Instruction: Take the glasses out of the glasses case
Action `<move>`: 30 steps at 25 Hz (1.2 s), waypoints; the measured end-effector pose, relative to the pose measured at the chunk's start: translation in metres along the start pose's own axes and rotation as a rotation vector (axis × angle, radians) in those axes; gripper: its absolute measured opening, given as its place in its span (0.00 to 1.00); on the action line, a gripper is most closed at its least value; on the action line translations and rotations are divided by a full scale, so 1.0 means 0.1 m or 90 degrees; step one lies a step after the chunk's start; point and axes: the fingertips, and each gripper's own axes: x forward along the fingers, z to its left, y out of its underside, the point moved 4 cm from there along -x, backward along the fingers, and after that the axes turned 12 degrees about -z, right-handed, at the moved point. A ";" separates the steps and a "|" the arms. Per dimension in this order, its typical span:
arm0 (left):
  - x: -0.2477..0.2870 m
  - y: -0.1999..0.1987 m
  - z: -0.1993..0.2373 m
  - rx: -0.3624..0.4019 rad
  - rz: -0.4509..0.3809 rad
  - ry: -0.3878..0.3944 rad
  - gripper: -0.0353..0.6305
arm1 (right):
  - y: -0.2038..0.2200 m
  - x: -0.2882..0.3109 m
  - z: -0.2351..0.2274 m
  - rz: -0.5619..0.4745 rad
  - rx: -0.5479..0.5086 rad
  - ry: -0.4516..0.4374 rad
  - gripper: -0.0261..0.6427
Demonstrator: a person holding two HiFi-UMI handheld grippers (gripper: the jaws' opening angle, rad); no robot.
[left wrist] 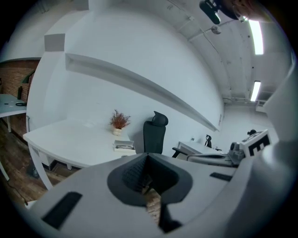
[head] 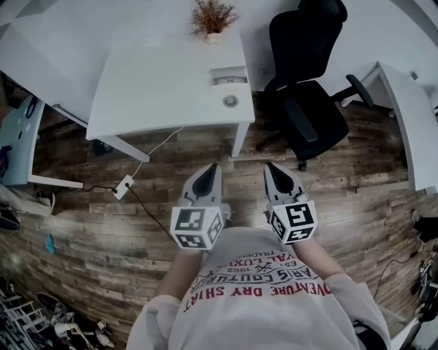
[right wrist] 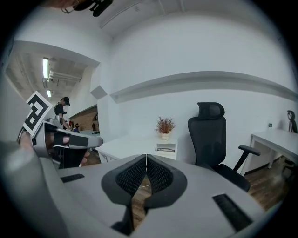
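Observation:
An open white glasses case point(head: 228, 75) with dark glasses in it lies near the right end of the white desk point(head: 157, 89). The case point(left wrist: 124, 147) also shows in the left gripper view, and as the case point(right wrist: 166, 148) in the right gripper view. Both grippers hang side by side over the wooden floor, well short of the desk, pointing toward it. My left gripper point(head: 213, 166) point(left wrist: 147, 155) is shut with nothing in it. My right gripper point(head: 268, 165) point(right wrist: 146, 156) is shut and empty too.
A potted dry plant point(head: 213, 17) stands at the desk's back edge, and a small round object point(head: 230, 101) lies in front of the case. A black office chair point(head: 308, 82) stands right of the desk. Another white desk point(head: 410, 123) is further right. A power strip point(head: 124, 186) with cable lies on the floor.

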 end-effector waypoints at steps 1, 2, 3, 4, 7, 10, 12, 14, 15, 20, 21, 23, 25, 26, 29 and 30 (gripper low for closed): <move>0.07 -0.04 0.11 0.000 0.000 0.002 0.06 | -0.02 0.13 0.01 -0.003 0.001 0.005 0.06; 0.14 -0.08 0.21 0.001 0.000 0.003 0.06 | -0.03 0.25 0.01 -0.004 0.003 0.009 0.06; 0.20 -0.11 0.31 0.001 0.001 0.003 0.06 | -0.04 0.36 0.02 -0.003 0.006 0.013 0.06; 0.25 -0.13 0.40 0.000 0.002 0.000 0.06 | -0.03 0.46 0.02 0.001 0.009 0.014 0.06; 0.40 -0.15 0.58 -0.012 0.007 -0.009 0.06 | 0.00 0.69 0.00 0.014 0.017 0.012 0.06; 0.56 -0.15 0.68 -0.018 0.016 -0.014 0.06 | 0.01 0.88 -0.08 0.022 0.021 0.012 0.06; 0.68 -0.15 0.75 -0.019 0.020 -0.018 0.06 | 0.02 1.02 -0.14 0.023 0.025 0.011 0.06; 0.78 -0.15 0.82 -0.019 0.026 -0.022 0.06 | 0.02 1.17 -0.19 0.024 0.030 0.007 0.06; 0.83 -0.15 0.86 -0.019 0.028 -0.024 0.06 | 0.03 1.24 -0.21 0.025 0.033 0.003 0.06; 1.21 -0.17 1.00 -0.017 0.030 -0.050 0.06 | 0.06 1.70 -0.42 0.031 0.045 -0.026 0.06; 1.31 -0.18 1.02 -0.017 0.031 -0.056 0.06 | 0.05 1.80 -0.49 0.031 0.047 -0.030 0.06; 1.51 -0.22 1.08 -0.015 0.031 -0.068 0.06 | 0.04 2.03 -0.65 0.033 0.053 -0.038 0.06; 1.70 -0.26 1.18 -0.015 0.028 -0.082 0.06 | 0.03 2.27 -0.76 0.043 0.055 -0.052 0.06; 1.79 -0.28 1.22 -0.016 0.026 -0.091 0.06 | 0.03 2.39 -0.80 0.052 0.051 -0.065 0.06; 2.07 -0.32 1.31 -0.025 0.022 -0.119 0.06 | 0.01 2.69 -0.87 0.076 0.034 -0.122 0.06; 2.18 -0.33 1.31 -0.029 0.021 -0.126 0.06 | 0.01 2.78 -0.91 0.083 0.030 -0.140 0.06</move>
